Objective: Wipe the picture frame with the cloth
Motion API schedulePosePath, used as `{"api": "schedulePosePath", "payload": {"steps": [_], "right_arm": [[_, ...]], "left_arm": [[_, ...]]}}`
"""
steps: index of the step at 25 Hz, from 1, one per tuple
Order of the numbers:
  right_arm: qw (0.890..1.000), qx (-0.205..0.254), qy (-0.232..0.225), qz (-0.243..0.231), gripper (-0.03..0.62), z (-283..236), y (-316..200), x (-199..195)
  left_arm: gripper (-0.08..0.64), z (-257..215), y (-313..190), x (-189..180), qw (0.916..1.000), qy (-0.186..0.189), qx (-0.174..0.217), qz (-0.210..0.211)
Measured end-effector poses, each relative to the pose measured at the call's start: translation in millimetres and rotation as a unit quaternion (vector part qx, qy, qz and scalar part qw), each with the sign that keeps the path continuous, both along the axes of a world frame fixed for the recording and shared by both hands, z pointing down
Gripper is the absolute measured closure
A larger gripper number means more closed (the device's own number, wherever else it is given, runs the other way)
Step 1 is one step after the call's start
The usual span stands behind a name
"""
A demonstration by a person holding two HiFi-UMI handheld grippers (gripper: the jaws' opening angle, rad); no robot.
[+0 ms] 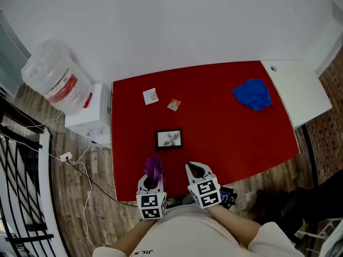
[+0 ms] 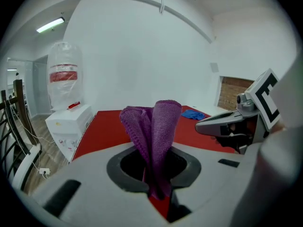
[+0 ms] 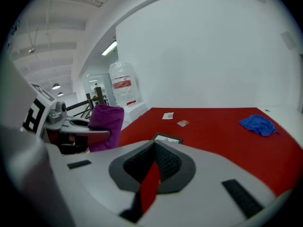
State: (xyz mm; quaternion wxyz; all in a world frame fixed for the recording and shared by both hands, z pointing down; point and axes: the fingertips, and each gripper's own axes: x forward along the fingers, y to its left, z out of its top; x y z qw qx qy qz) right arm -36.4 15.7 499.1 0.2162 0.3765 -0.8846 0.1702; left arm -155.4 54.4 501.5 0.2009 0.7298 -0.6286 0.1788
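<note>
Red table [image 1: 225, 138] with picture frame [image 1: 169, 139], white card [image 1: 150, 96], small packet [image 1: 173, 104], blue cloth [image 1: 253, 93]

Purple cloth [image 2: 158, 126] is nubby terry, red tabletop [image 1: 225, 127] matt, water bottle [image 1: 53, 74] clear plastic.

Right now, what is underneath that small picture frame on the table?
The picture frame lies flat on the red tabletop; only red surface shows around its edges. Whether anything thin sits beneath it cannot be seen, since the frame covers that spot.
</note>
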Motion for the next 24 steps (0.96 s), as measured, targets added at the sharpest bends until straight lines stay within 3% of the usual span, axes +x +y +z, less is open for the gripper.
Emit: {"api": "schedulePosePath", "payload": {"steps": [24], "right_arm": [[1.0,-0.001,0.0,0.008,0.589,-3.6,28.2,8.3]], "left_arm": [[0.5,-8.8,22.0,11.5,0.9998,0.007,0.009,0.014]]}}
